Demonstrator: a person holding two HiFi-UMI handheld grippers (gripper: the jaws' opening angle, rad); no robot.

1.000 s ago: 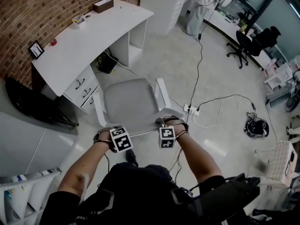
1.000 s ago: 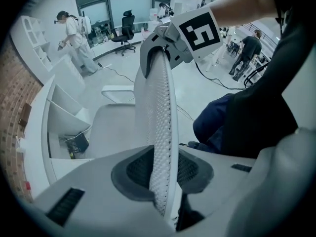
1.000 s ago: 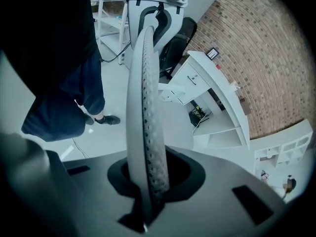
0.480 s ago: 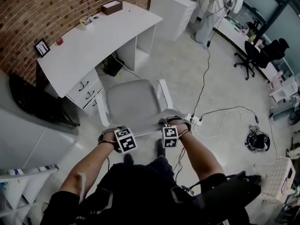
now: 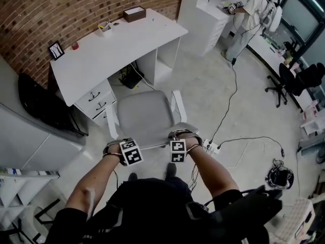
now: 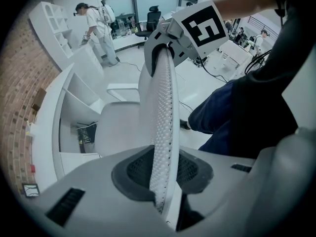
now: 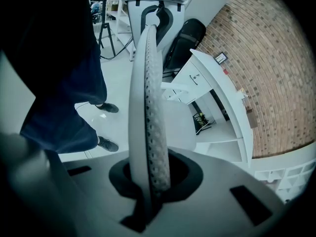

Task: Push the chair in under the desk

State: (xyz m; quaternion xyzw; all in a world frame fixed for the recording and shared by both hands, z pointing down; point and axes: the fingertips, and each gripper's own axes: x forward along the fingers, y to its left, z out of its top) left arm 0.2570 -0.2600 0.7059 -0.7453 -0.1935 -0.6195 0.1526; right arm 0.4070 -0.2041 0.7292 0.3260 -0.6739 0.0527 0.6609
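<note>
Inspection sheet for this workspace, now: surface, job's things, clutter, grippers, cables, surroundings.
Surface: white desk, top mostly bare; pale floor.
Job's things: grey chair stands before the desk's opening, not yet under it.
Clutter: brown box, cup and small frame along the desk's wall edge.
Grippers: left gripper and right gripper both clamp the chair's mesh backrest; the right's jaws have just been closing on it.
Cables: power strip on the floor right of the chair; black cable runs beyond it.
Surroundings: brick wall, person at a counter, black office chair.
</note>
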